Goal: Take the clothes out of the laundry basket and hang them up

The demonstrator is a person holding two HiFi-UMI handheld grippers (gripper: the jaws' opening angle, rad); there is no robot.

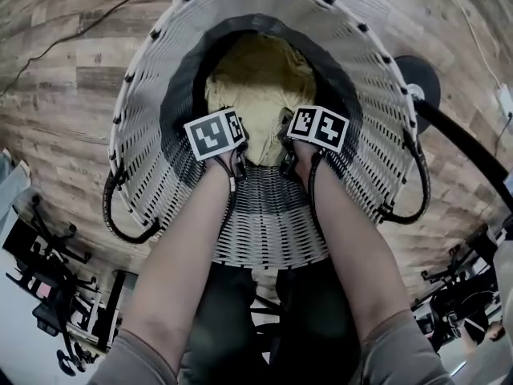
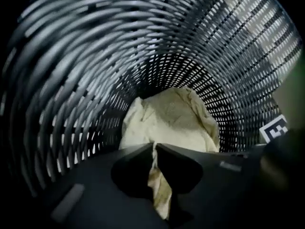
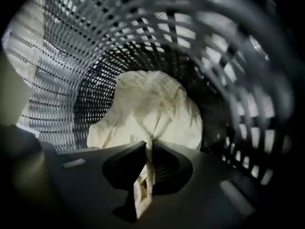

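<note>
Pinching the cream garment [image 1: 260,87] at the bottom of the laundry basket [image 1: 140,79], I am holding it with both tongs. The left gripper [image 2: 153,148] is clamped on a thin fold of the cloth, and the right gripper [image 3: 148,146] is clamped on another fold, with a strip of fabric showing between each pair of jaws. The rest of the garment is lying bunched on the basket floor beneath the two grippers. For a clean lift, I am judging that both hands should rise together and straight up, clear of the woven wall, so the cloth is not snagging. Each bite is looking narrow, so I am planning a slow pull and watching for slip.
</note>
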